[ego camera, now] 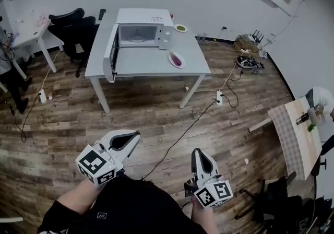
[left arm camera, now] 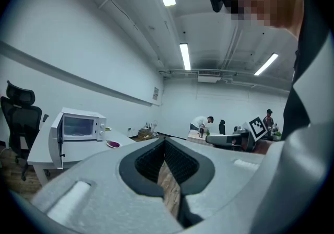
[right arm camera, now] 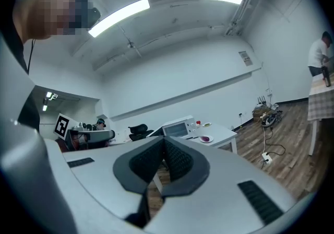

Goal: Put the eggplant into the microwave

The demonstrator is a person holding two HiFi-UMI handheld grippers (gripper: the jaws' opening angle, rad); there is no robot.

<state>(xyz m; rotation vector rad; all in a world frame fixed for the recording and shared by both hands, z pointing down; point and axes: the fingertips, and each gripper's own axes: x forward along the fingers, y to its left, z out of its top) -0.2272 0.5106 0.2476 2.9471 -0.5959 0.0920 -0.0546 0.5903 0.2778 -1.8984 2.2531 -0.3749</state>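
Observation:
The purple eggplant [ego camera: 177,60] lies on a small white plate on the grey table [ego camera: 141,63], just right of the white microwave [ego camera: 140,32], whose door [ego camera: 111,53] stands swung open to the left. Both grippers hang over the wooden floor, far from the table. My left gripper [ego camera: 135,135] and my right gripper [ego camera: 197,151] are shut and hold nothing. The left gripper view shows the microwave [left arm camera: 78,126] and eggplant plate [left arm camera: 112,144] far off at left. The right gripper view has the microwave [right arm camera: 177,129] and plate [right arm camera: 206,138] beyond the jaws.
A green dish [ego camera: 180,28] sits behind the microwave. Black office chairs [ego camera: 73,24] and a white desk [ego camera: 31,26] stand at the back left. Cables and a power strip [ego camera: 219,97] cross the floor. A checked table [ego camera: 297,141] with a person beside it is at right.

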